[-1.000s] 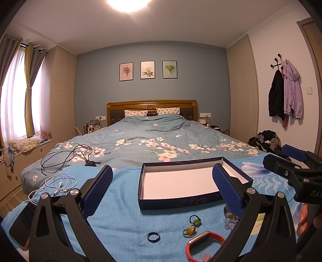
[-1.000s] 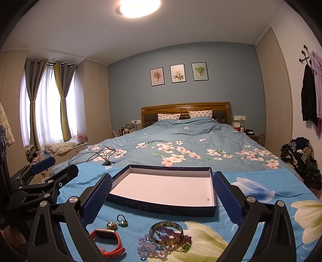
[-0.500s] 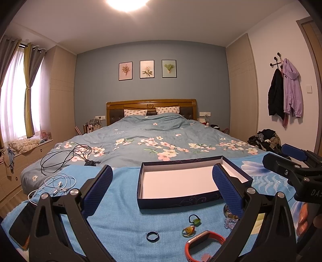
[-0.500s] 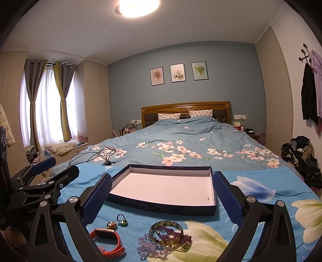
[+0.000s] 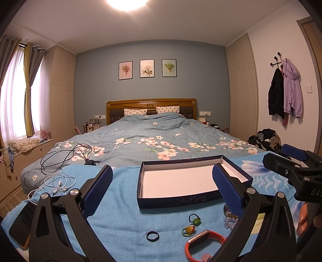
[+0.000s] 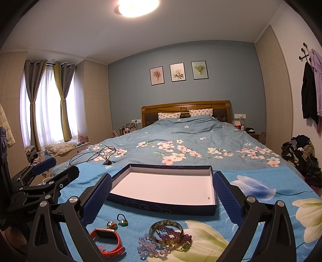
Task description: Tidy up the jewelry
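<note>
Blue bedspread (image 5: 120,221) carries loose jewelry, bangle (image 6: 166,231) and orange watch (image 6: 108,241), beside an empty tray (image 6: 161,207) set close for sorting. Left tool (image 5: 161,193) and right tool (image 6: 162,193) hover spread wide, gripping nothing.

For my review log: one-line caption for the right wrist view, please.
Open right gripper hovers above bangle, beads, orange watch and two small rings, before the empty navy box on the bed.

Bright ceiling lamp (image 5: 127,2) glare, fisheye-warped edges
</note>
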The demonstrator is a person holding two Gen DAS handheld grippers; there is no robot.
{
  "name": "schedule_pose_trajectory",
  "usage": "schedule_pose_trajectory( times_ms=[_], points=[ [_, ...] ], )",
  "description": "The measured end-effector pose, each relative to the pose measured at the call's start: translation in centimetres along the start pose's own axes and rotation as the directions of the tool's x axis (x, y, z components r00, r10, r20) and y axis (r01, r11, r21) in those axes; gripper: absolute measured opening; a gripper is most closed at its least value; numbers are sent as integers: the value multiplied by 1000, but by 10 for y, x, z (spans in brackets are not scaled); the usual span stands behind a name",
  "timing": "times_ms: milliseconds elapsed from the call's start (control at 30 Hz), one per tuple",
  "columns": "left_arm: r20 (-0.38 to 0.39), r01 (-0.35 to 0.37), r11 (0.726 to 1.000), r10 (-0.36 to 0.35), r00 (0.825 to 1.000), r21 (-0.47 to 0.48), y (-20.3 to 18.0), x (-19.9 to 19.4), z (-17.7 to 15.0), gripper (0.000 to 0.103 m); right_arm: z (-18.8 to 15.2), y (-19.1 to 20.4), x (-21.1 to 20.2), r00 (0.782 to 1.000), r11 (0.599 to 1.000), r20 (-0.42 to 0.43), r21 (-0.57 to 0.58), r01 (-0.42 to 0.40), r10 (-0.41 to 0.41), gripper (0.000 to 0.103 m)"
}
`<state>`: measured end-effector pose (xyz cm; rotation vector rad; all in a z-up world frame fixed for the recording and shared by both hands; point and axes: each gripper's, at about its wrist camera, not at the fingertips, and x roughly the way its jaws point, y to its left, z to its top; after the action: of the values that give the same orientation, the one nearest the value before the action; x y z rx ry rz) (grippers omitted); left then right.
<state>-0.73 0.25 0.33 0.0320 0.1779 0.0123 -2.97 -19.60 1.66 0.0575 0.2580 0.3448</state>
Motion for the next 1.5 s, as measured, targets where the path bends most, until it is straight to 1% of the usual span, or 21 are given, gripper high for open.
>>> schedule_pose_trajectory(
  times_ms=[500,700,767,833,900,1000,1033,1100,1167,1200,1233,1267,1300,1333,1367,1400,1433,1500],
  points=[
    [-1,0,1000,0,1000,1,0,0,0,97,0,-2,2,1000,1000,-7,4,-6,6,96],
    [-25,10,1000,-10,1000,1,-2,2,-6,97,-1,-3,5,1000,1000,-29,-5,-9,8,96],
    [-47,22,1000,-22,999,-4,0,3,-8,97,-2,-6,7,998,1000,-58,-3,-13,13,96],
    [-77,37,999,-37,996,-9,2,6,-10,97,-5,-12,13,994,1000,-108,-4,3,-4,96],
    [-122,71,997,-72,990,-9,3,10,-15,97,-8,-20,19,986,1000,-167,3,5,-5,96],
    [-197,104,995,-102,975,-2,5,17,-23,97,-20,-36,28,961,999,-276,33,2,7,95],
    [-221,117,993,-114,969,-1,5,20,-25,97,-24,-40,30,953,999,-304,36,2,9,91],
    [-274,157,987,-156,949,-17,8,25,-30,97,-30,-44,34,935,999,-353,39,-1,15,83],
    [-312,183,983,-177,933,-11,7,29,-34,97,-38,-47,39,913,999,-407,46,-6,25,73],
    [-330,197,980,-188,925,-7,7,32,-37,97,-40,-46,42,907,999,-421,51,-8,29,71],
    [-356,228,974,-217,909,-12,6,35,-41,97,-42,-47,45,897,998,-439,62,-19,44,66],
    [-374,245,969,-234,897,-18,6,37,-43,97,-43,-47,49,890,997,-453,69,-29,57,60],
    [-385,255,967,-243,891,-19,5,39,-45,97,-44,-47,53,880,997,-470,71,-34,64,58],
    [-402,272,962,-255,880,-14,2,41,-47,96,-45,-46,58,871,996,-487,73,-42,72,53],
    [-414,280,960,-258,873,-7,1,42,-49,93,-45,-46,62,864,996,-497,77,-52,84,47],
    [-431,291,957,-261,864,4,-2,44,-51,88,-45,-45,67,856,994,-506,83,-70,103,46],
    [-447,304,953,-269,853,6,-5,44,-53,86,-44,-44,71,852,994,-513,76,-74,102,46],
    [-483,327,945,-283,829,8,-9,48,-57,81,-43,-43,81,837,995,-539,56,-81,98,44]
  ],
)
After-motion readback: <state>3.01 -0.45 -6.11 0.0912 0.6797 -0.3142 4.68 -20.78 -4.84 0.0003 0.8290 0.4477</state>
